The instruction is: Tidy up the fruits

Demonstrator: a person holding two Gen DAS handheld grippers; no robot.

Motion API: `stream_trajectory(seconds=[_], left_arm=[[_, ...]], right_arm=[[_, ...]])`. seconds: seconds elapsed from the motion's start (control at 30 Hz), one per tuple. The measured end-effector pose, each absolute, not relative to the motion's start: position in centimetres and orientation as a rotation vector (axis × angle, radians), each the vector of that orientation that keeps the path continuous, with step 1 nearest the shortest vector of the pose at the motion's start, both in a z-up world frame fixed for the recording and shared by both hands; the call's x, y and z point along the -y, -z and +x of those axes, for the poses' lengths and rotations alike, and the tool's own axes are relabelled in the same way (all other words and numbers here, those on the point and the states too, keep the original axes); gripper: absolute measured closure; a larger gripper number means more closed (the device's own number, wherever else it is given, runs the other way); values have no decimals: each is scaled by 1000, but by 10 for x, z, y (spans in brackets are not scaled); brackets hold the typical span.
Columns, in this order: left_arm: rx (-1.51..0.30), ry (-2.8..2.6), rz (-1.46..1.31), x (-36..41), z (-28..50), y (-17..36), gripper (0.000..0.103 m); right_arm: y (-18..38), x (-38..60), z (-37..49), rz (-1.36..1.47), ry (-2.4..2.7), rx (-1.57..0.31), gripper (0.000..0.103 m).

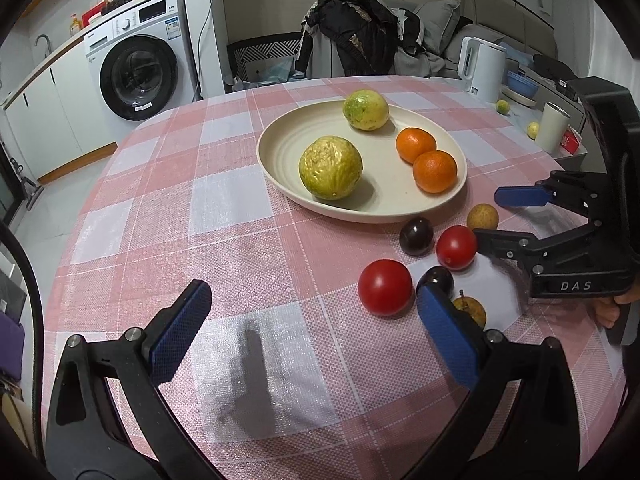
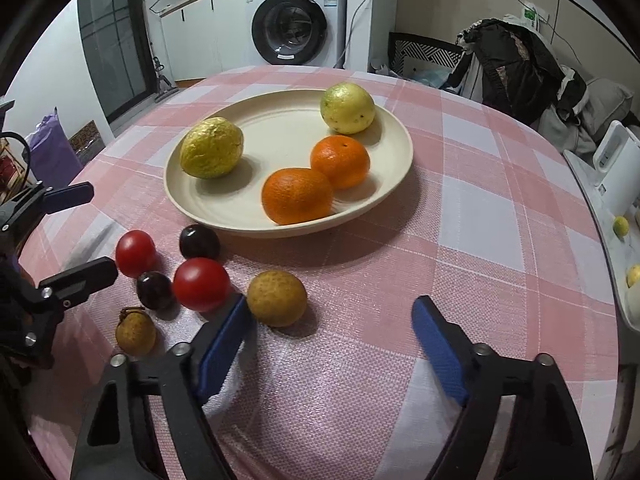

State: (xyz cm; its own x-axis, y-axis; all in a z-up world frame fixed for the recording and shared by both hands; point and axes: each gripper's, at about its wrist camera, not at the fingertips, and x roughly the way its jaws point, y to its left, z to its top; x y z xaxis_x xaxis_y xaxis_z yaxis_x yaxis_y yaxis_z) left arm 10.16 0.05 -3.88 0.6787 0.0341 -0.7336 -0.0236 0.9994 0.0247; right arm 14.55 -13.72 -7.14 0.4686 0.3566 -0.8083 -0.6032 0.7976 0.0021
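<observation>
A cream plate (image 1: 384,200) (image 2: 280,128) holds two yellow-green fruits (image 1: 331,168) and two oranges (image 2: 298,196). On the checked cloth in front of it lie two red tomatoes (image 1: 385,287), two dark round fruits (image 1: 416,236) and two tan fruits. My right gripper (image 2: 330,302) (image 1: 488,216) is open; one tan fruit (image 2: 277,298) (image 1: 483,217) sits between its fingers, close against the left pad (image 2: 224,344) and well apart from the other. My left gripper (image 1: 313,288) (image 2: 102,230) is open over bare cloth, left of the loose fruits. The second tan fruit (image 2: 135,332) lies nearest the table edge.
A white kettle (image 1: 482,68), a blue bowl and a white cup (image 1: 554,126) stand on a side surface at the right, with small yellow fruits beside them. A chair draped with dark clothes (image 1: 352,36) is behind the table. A washing machine (image 1: 138,68) stands by the wall.
</observation>
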Motion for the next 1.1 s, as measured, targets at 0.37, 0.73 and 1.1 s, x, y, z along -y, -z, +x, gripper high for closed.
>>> stream_trajectory(seconds=[0.37, 0.73, 1.1], left_arm=[[-831, -22, 25, 3, 102, 40, 0], [-851, -16, 31, 4, 107, 43, 0], [-898, -15, 46, 6, 117, 52, 7]], right_arm=[[68, 129, 134, -330, -681, -882, 62], [66, 130, 131, -328, -695, -872, 74], [60, 137, 137, -303, -681, -862, 74]])
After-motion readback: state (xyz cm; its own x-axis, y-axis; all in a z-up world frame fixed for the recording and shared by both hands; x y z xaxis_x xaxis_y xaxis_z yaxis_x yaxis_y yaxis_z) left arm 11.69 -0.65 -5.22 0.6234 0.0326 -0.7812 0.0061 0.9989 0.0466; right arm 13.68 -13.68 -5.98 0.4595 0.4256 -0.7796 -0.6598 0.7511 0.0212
